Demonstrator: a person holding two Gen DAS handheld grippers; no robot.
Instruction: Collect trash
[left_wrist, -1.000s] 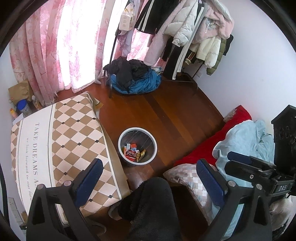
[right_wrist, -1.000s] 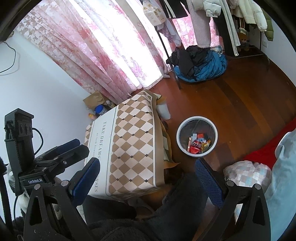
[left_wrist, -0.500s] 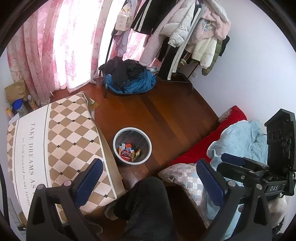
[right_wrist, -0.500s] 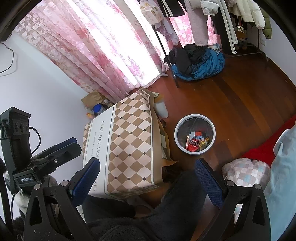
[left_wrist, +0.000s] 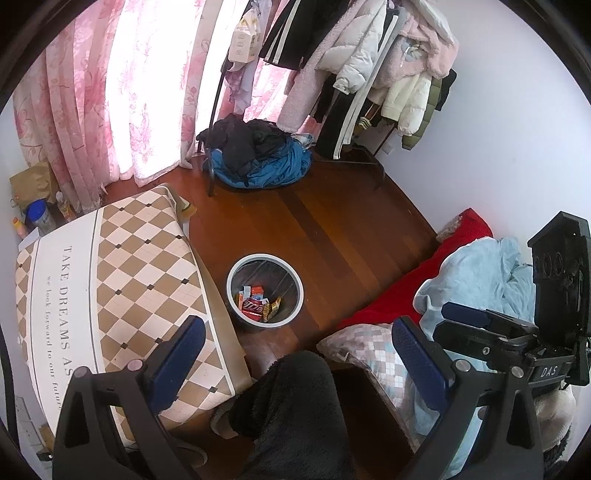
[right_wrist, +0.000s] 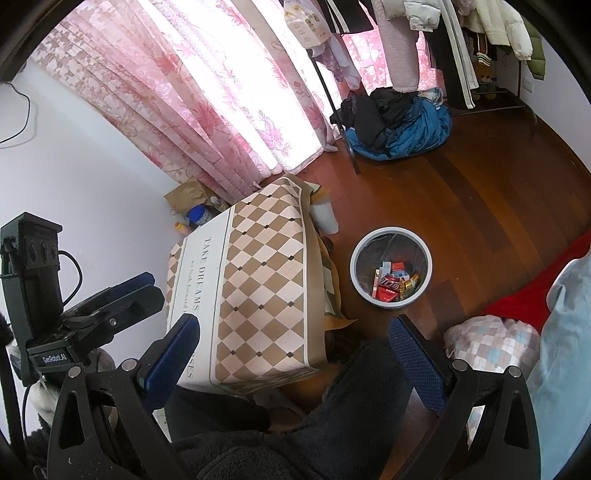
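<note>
The round grey plastic wastebasket (left_wrist: 265, 291) holding red and yellow wrappers (right_wrist: 393, 282) is seen at frame centre, ahead of and between the empty, wide-open left gripper (left_wrist: 299, 354) and right gripper (right_wrist: 295, 354), neither judged nearer.

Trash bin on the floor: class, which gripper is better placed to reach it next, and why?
Probably left, narrowly. The trash bin appears nearly centred ahead of the open left gripper; in the right wrist view it sits off toward the right finger of the open right gripper. Both are empty and well above it.
</note>
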